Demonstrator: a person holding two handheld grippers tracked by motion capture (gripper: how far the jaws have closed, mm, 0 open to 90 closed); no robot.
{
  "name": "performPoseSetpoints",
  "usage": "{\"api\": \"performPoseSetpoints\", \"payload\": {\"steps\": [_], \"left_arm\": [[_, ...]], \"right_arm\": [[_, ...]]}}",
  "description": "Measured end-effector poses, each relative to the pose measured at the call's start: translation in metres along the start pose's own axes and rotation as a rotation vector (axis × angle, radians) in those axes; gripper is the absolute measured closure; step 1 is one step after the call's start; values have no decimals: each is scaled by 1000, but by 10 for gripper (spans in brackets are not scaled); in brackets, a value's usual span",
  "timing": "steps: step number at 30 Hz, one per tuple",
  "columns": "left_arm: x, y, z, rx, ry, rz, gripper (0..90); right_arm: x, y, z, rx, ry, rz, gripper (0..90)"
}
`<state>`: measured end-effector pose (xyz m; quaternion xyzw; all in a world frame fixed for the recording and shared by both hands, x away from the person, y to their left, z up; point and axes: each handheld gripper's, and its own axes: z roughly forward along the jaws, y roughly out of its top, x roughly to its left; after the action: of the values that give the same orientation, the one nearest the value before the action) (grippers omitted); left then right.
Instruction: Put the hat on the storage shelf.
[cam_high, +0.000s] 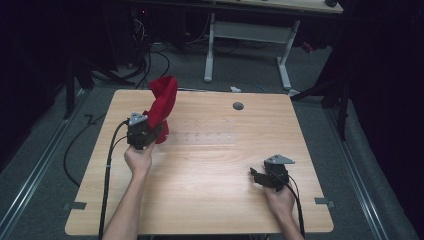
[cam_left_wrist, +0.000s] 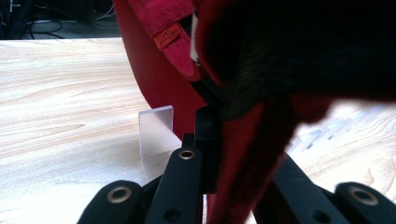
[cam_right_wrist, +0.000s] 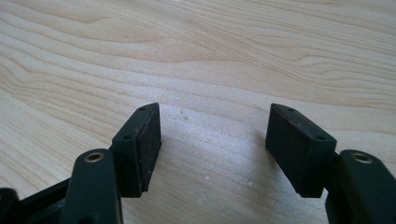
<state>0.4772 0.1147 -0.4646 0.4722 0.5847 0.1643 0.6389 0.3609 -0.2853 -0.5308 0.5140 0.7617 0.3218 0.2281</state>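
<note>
A red cloth (cam_high: 162, 102) with a dark inner side stands lifted off the wooden table (cam_high: 210, 165) at the left. My left gripper (cam_high: 150, 131) is shut on its lower part. In the left gripper view the red cloth (cam_left_wrist: 159, 70) hangs close in front and drapes over the jaws, with an orange label (cam_left_wrist: 168, 36) on a fold; my left gripper (cam_left_wrist: 224, 135) pinches the fabric. At the front right of the table my right gripper (cam_high: 256, 176) rests low and open. In the right gripper view my right gripper (cam_right_wrist: 215, 135) has bare wood between its pads.
A round grey grommet (cam_high: 238, 106) sits in the table near its far edge. A pale clear strip (cam_high: 200, 136) lies across the middle of the table, and a clear upright piece (cam_left_wrist: 158, 131) stands just before the left jaws. Cables trail off the left edge.
</note>
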Motion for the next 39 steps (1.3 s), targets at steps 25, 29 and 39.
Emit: {"api": "performPoseSetpoints", "payload": {"steps": [25,29,39], "left_arm": [[-4,-4,-20,41,5,-6,597],[-6,-3,-27,44,9,5,488],[4,-38,-67,66,62,46,368]], "right_arm": [[0,0,0,0,1,-2,358],[0,0,0,0,1,-2,358],[0,0,0,0,1,-1,358]]}}
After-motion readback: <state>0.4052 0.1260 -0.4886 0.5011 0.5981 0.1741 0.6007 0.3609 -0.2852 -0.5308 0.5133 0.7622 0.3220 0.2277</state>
